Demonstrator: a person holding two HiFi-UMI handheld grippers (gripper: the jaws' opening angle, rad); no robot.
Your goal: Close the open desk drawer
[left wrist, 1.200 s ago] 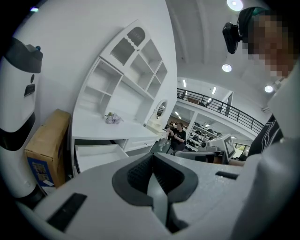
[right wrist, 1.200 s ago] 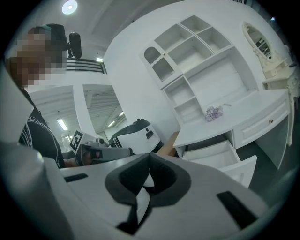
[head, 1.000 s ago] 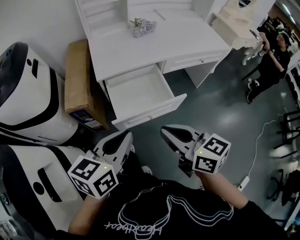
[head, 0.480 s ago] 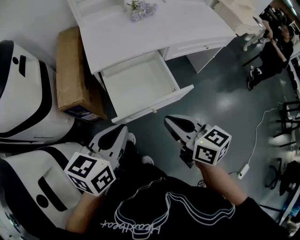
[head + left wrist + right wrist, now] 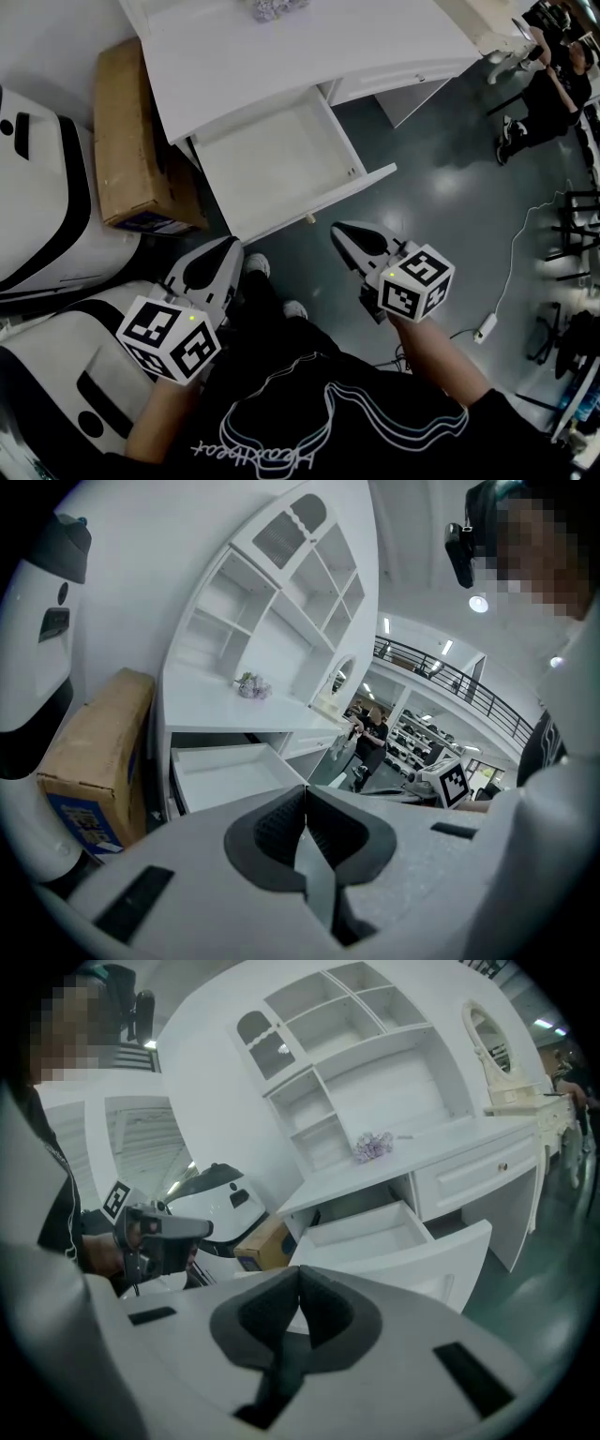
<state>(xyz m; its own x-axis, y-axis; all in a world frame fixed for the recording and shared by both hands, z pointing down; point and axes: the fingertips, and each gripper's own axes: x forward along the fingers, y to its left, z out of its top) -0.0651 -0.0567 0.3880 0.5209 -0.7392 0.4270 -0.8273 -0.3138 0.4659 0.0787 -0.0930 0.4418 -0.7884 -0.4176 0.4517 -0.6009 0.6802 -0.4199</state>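
- Closer now: drawer (image 5: 281,164) sits nearer in the head view, fully open, untouched.
- Both left gripper (image 5: 214,262) and right gripper (image 5: 354,239) have jaws pressed together, empty.
- Whole push remains, I judge.

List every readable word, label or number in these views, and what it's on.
"Heartbeat" (probable reading, seen upside down): white script on the person's black shirt.
Blue label on the cardboard box: print too small to read.
Marker cubes: black-and-white patterns only, no words.
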